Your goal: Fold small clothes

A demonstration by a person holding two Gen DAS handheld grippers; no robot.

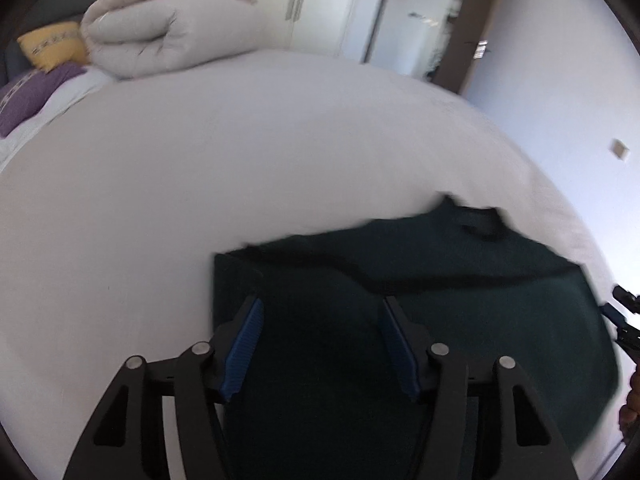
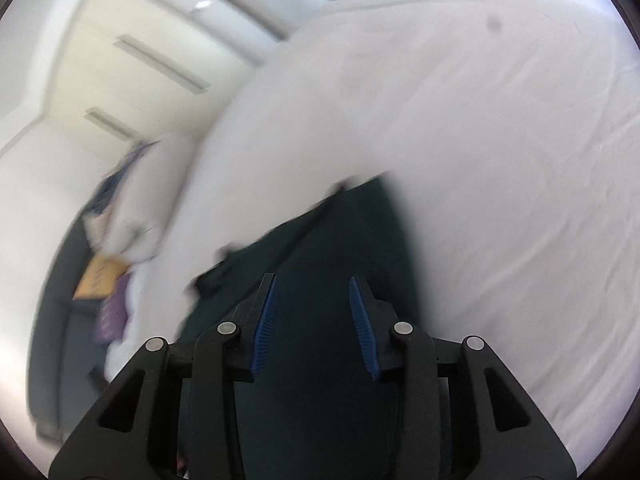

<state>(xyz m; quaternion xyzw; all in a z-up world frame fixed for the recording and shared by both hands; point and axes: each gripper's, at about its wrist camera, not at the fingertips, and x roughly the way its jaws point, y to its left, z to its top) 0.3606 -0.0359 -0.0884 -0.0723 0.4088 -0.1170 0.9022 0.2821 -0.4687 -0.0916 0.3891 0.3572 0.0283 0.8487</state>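
dark garment (image 1: 440, 280) flat on bed (image 1: 200, 180), long axis apparently left-right | both grippers' fingers (image 1: 246, 344) (image 2: 362, 320) spread, empty

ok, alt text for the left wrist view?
The open left claw hangs over a dark green garment lying on a white bed. A rolled beige duvet and yellow and purple pillows sit at the far end.

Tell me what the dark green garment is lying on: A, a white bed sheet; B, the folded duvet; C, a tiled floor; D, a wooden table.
A: the dark green garment lies spread on the white bed sheet, while the folded duvet sits apart at the far end.
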